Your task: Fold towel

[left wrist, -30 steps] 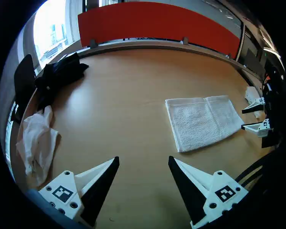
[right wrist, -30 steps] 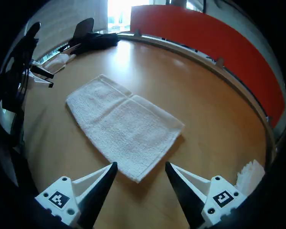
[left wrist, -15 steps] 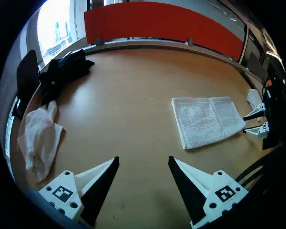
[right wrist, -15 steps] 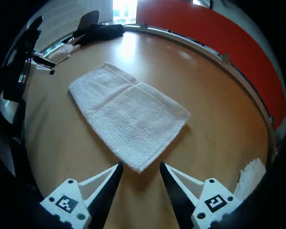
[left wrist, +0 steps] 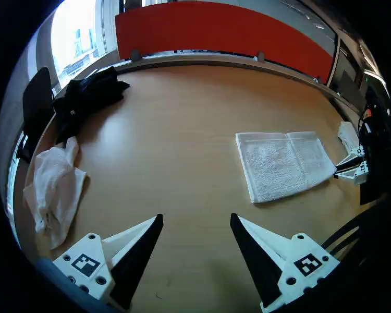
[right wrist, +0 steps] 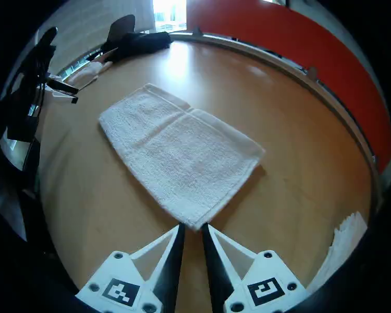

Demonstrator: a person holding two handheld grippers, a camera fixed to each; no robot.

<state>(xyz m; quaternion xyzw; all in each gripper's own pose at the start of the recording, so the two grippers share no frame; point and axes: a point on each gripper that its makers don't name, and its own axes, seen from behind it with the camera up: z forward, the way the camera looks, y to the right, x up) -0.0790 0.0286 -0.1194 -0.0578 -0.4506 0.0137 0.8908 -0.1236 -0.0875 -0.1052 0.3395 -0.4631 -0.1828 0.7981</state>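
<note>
A white towel (right wrist: 180,151), folded into a rectangle, lies flat on the wooden table (right wrist: 289,156). My right gripper (right wrist: 192,227) has its fingers drawn close together on the towel's near corner, which sits between the tips. From the left gripper view the towel (left wrist: 281,164) lies to the right, and the right gripper (left wrist: 352,169) is at its far right corner. My left gripper (left wrist: 195,216) stands open above bare table, well short of the towel, holding nothing. The right gripper view shows it small at the left edge (right wrist: 60,86).
A crumpled white cloth (left wrist: 55,193) lies at the table's left edge, with black clothing (left wrist: 88,96) and a dark chair (left wrist: 36,104) beyond it. A red partition (left wrist: 221,28) runs along the far edge. A white tissue (right wrist: 346,240) lies near the right gripper.
The right gripper moved up to the towel's near corner and its fingers closed from wide apart to nearly together. The left gripper drew back slightly and stayed open.
</note>
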